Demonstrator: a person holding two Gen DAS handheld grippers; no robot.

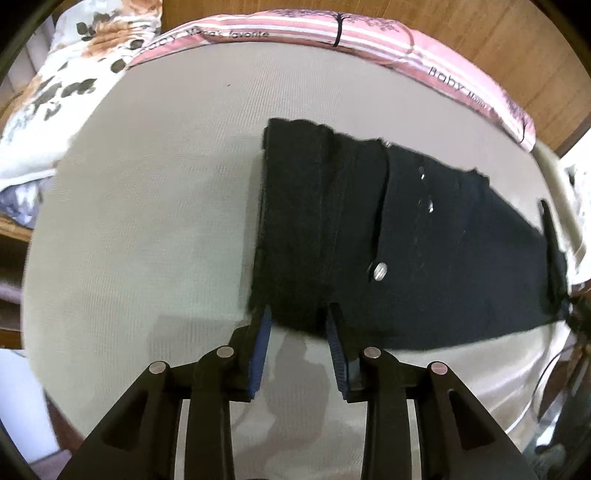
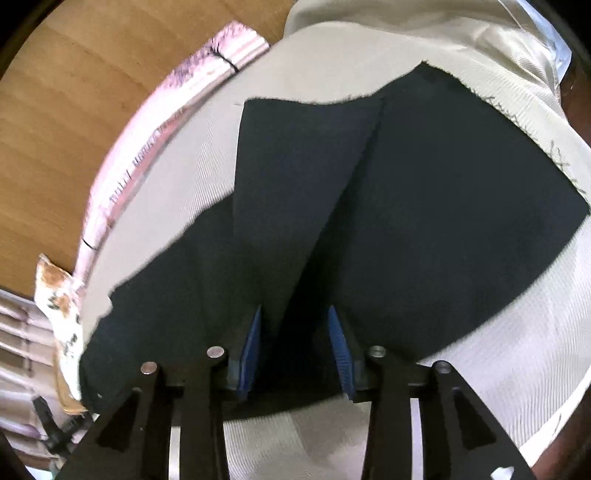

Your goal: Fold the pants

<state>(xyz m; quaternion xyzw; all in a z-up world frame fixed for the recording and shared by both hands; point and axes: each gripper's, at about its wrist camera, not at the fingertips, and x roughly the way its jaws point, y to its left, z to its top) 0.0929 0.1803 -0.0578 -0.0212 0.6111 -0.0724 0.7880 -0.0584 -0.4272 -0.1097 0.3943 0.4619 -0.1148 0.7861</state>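
Black pants (image 1: pixel 388 236) lie flat on a beige bed sheet (image 1: pixel 147 221), folded lengthwise, with a silver button (image 1: pixel 379 272) near the near edge. My left gripper (image 1: pixel 298 314) is open, its blue pads astride the pants' near left corner, at the cloth's edge. In the right wrist view the pants (image 2: pixel 424 206) fill the middle, with a fold crease running up from the fingers. My right gripper (image 2: pixel 295 314) is open with its fingertips over the dark cloth. The other gripper shows as a dark shape at the far right of the left wrist view (image 1: pixel 576 314).
A pink striped blanket (image 1: pixel 332 33) runs along the bed's far edge. A floral quilt (image 1: pixel 55 92) lies at the left. Wooden floor (image 2: pixel 55 129) lies beyond the bed. The sheet (image 2: pixel 517 350) spreads right of the pants.
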